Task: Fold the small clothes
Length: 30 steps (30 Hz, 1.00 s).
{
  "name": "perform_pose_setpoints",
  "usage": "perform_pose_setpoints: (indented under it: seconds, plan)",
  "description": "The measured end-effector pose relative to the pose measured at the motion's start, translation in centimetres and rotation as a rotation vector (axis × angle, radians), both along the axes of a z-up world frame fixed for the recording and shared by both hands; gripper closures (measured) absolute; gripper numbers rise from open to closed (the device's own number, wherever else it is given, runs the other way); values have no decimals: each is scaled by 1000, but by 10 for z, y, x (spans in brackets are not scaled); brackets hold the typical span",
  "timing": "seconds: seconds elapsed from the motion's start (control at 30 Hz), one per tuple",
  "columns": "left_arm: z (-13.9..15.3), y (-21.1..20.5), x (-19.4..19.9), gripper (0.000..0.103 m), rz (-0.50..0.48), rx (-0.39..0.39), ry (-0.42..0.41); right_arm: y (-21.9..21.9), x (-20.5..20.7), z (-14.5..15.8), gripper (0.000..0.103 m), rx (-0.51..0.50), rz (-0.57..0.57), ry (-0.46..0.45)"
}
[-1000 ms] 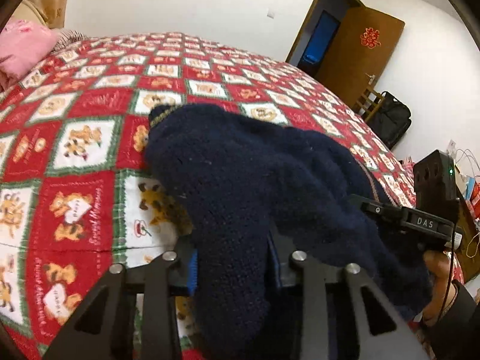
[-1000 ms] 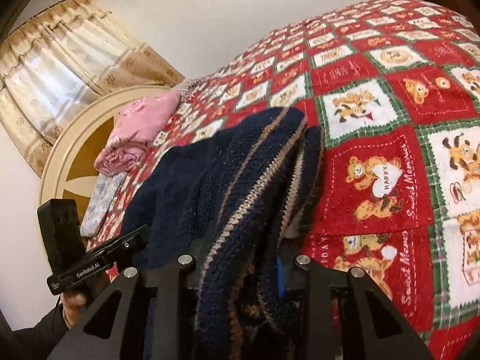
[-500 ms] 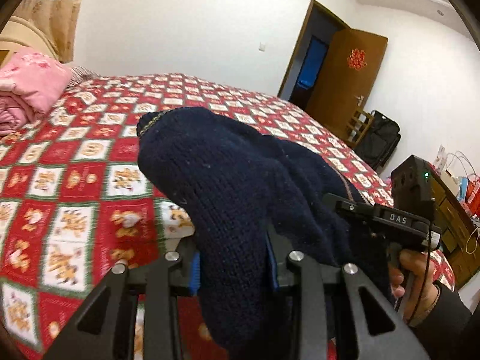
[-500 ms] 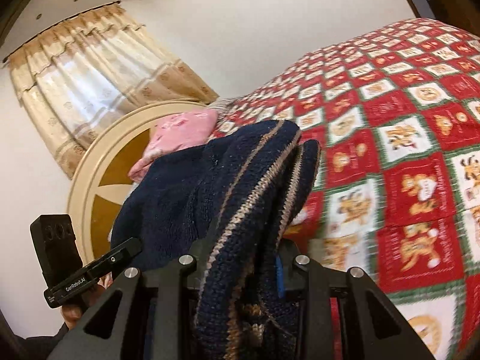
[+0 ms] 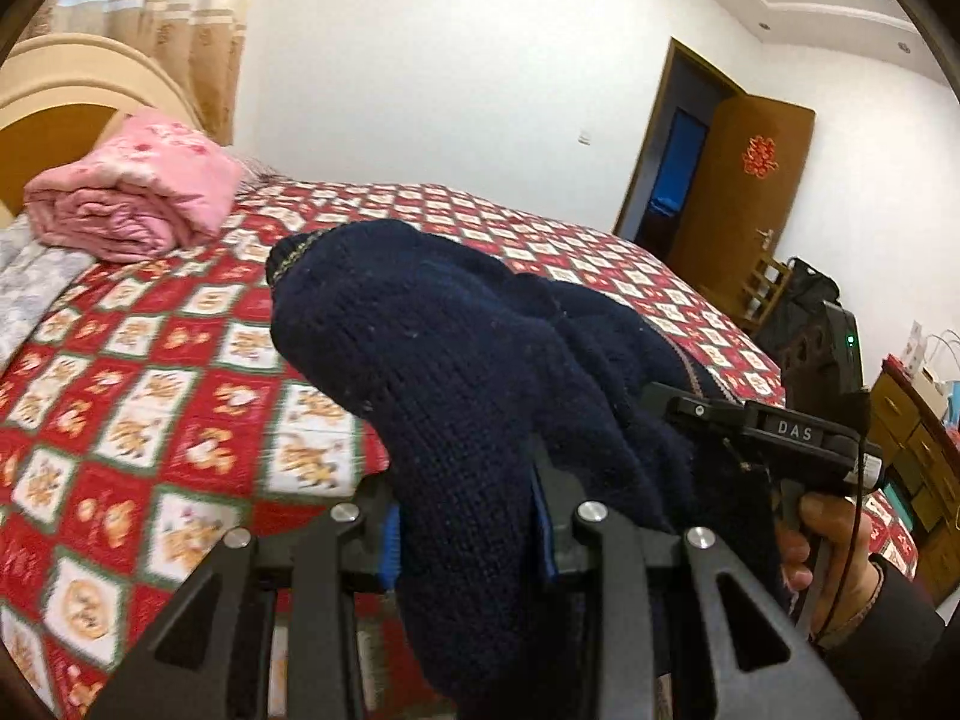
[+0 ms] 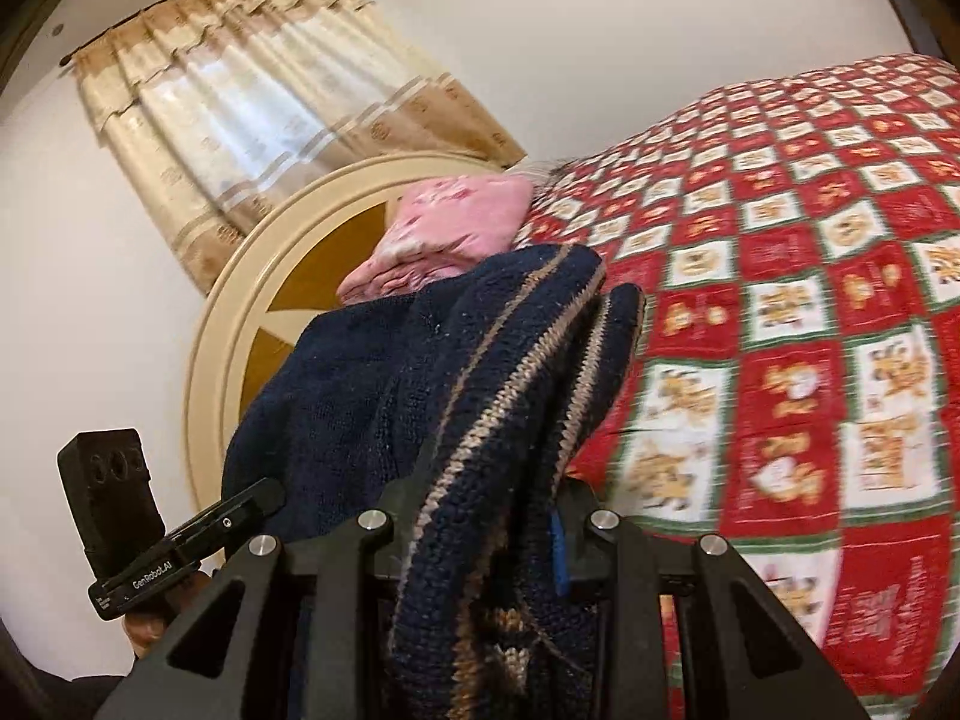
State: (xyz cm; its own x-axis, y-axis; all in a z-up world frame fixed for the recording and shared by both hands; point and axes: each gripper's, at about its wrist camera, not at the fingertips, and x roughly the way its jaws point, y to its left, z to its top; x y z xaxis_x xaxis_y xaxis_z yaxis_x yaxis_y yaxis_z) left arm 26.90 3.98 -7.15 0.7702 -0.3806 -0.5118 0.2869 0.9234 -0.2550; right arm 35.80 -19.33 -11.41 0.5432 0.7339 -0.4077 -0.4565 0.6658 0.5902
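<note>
Lifted since a second ago: navy knit sweater (image 5: 456,372) clear of bed (image 5: 180,360), bunched between left gripper (image 5: 465,531) and right gripper (image 6: 480,534), both clamped on knit. Judged: carrying for re-lay, fold not started.

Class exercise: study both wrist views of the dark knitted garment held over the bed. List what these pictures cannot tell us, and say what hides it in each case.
- Garment type: the navy knitted garment is bunched; its lower part runs off the bottom edge in both views.
- Left gripper fingertips: buried in the knit.
- Right gripper fingertips: covered by striped folds.
- Bedspread pictures: motion blur smears the near squares.
- Person: only a hand shows, at the frame edge.
</note>
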Motion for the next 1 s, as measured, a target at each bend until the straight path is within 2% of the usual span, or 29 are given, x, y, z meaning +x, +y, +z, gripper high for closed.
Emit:
perform_pose_setpoints:
  seconds: [0.27,0.57,1.0]
  plan:
    - [-2,48,-24,69,83,-7,1,60,-9,3,73,0,82,-7]
    - [-11,100,-46,69,168,-48,4,121,-8,-5,73,-10,164,10]
    - [-34,157,-51,69,258,-100,49,193,9,-28,73,-39,250,54]
